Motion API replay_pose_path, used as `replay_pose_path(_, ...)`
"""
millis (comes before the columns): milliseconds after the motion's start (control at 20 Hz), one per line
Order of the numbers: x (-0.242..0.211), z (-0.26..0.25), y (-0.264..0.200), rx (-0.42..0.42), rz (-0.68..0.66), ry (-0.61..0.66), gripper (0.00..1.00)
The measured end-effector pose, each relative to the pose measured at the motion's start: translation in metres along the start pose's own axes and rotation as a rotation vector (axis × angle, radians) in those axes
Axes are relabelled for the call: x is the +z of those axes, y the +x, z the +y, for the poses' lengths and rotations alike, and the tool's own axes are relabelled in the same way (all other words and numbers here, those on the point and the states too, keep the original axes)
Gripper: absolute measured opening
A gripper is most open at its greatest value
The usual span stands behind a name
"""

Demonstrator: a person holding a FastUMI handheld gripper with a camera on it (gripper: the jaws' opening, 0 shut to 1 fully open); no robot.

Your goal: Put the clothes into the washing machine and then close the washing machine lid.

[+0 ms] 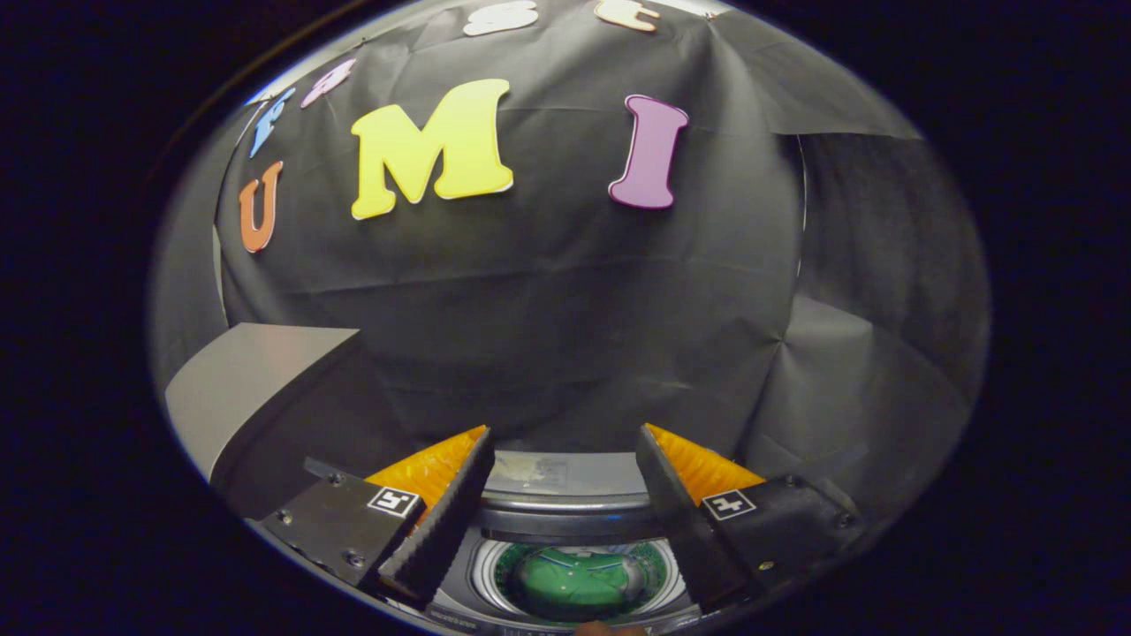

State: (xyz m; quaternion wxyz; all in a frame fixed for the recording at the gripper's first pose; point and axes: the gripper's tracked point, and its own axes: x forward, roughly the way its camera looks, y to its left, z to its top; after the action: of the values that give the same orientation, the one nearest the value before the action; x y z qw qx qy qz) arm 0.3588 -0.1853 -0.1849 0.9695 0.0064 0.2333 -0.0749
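Observation:
My gripper (565,446) is open, its two fingers spread wide with nothing between them. Below and between the fingers stands the washing machine (565,481), seen from above with its round drum opening uncovered. A green garment (579,581) lies inside the drum. The machine's grey top panel runs across just ahead of the fingertips. The lid itself I cannot make out. The gripper hangs above the machine, apart from it.
A grey flat-topped box or table corner (252,380) stands to the left of the machine. Black cloth walls the booth behind and to the right. A small rounded brownish thing (601,629) shows at the machine's near edge.

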Motion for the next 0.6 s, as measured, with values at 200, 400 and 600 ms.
replay_pose_path(200,-0.009,0.000,-0.005,-0.002,0.010,-0.001,1.00)
replay_pose_path(400,-0.027,-0.005,-0.009,-0.013,0.057,-0.002,1.00)
replay_pose_path(600,-0.054,-0.021,-0.012,-0.042,0.118,0.035,1.00)
